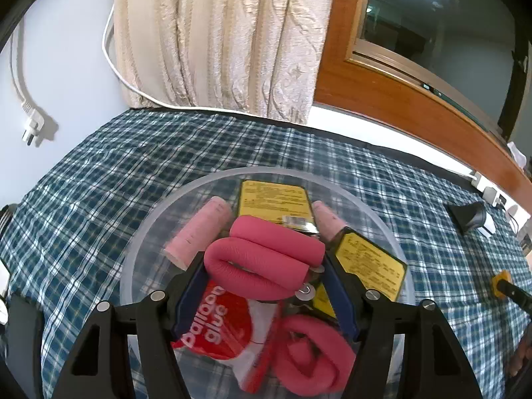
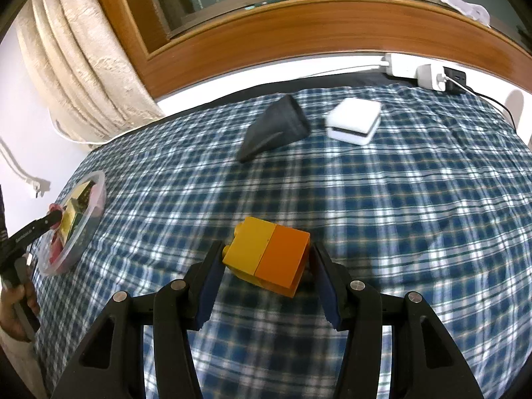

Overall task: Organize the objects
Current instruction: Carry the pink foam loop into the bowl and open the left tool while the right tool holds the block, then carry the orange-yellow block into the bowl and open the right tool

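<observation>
Woven checked tablecloth (image 2: 382, 206); smooth glossy plastic toy block (image 2: 269, 259); clear plastic bowl (image 1: 382, 219); matt pink foam grip (image 1: 262, 259); textured cream curtain (image 1: 219, 40); polished wooden window frame (image 2: 299, 30)

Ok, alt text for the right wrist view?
The right gripper straddles a yellow-and-orange block on the plaid cloth, jaws open. Beyond lie a black cone and a white box.
</observation>
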`<state>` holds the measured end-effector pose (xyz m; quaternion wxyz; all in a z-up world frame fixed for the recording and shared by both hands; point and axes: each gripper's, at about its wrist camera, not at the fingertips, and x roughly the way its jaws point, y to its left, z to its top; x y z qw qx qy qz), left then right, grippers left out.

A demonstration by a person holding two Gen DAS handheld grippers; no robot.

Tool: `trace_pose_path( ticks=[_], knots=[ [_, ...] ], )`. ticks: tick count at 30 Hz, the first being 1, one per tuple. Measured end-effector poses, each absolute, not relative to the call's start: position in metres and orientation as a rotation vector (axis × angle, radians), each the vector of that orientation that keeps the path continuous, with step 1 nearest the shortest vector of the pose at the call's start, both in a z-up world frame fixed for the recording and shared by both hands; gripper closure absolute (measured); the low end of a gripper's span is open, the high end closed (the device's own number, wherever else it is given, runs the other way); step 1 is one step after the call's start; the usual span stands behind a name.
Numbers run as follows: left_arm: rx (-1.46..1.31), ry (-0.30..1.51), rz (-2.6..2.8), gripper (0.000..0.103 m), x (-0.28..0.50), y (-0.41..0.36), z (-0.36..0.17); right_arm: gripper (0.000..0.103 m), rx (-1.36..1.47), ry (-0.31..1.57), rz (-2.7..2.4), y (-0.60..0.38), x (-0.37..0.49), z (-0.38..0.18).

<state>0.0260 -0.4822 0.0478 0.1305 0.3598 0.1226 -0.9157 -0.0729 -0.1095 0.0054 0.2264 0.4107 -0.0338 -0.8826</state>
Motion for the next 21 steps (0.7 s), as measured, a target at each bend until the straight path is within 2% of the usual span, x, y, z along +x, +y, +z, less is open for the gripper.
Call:
trace_pose_path(
  ticks=[11,15,21],
  knots=[
    [1.064,0.436,-2.652,0.032,0.026,-0.501,0.039,0.05,1.099,-0.06,-2.366,-0.148,-0.05,0.007],
    [1.055,0.477,-2.654,0.022,0.027,-0.505,0.039,0.05,1.087,-0.053,-2.339,-0.162,-0.041,0.009],
    [1.025,0.514,-2.662,0.022,0.032,-0.51,0.042,0.05,1.059,-0.036,-2.295,-0.186,-0.028,0.016]
  ],
)
